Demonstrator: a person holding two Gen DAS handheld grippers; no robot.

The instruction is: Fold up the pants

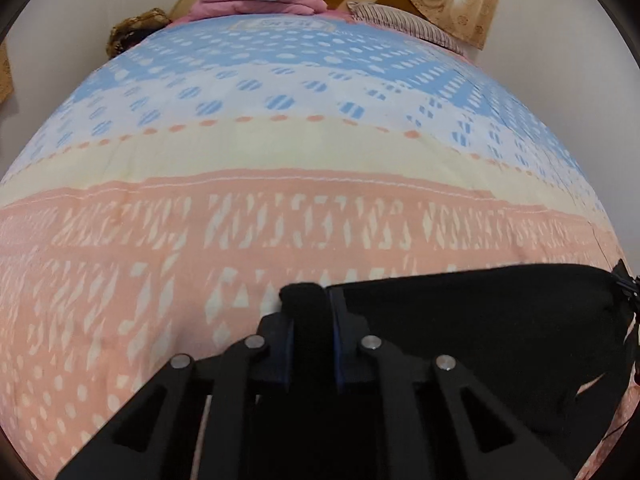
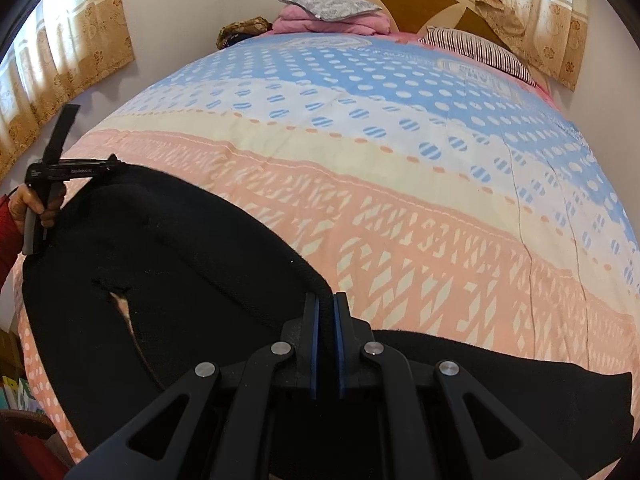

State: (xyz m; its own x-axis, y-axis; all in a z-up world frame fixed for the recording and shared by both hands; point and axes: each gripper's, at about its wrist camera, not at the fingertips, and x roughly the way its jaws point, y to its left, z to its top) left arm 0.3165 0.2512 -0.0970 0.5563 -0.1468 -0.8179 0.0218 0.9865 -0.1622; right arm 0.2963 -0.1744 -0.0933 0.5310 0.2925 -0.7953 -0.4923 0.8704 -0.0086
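Two grippers: both clamp the same black knit pants [image 2: 192,280], which lie across the near end of the bed.
Pants: spread flat on the pink, cream and blue patterned quilt [image 2: 400,184], close to its near edge; a small gap in the cloth shows quilt beneath.
Left gripper [image 1: 306,308]: angled downward, jaws clenched on a bunched fold of the pants at the garment's left end.
Right gripper [image 2: 325,312]: angled downward, jaws closed tight on a corded rim of the pants.
Hand [image 2: 34,204]: in the right wrist view, a hand with a red sleeve grips the left tool's handle at the quilt's left edge.
Open room: the quilt beyond the pants lies bare up to the striped pillow [image 2: 480,54] and folded pink blanket [image 2: 332,20] at the wooden headboard [image 2: 420,4].
Edges: curtains [image 2: 68,60] hang at both sides.
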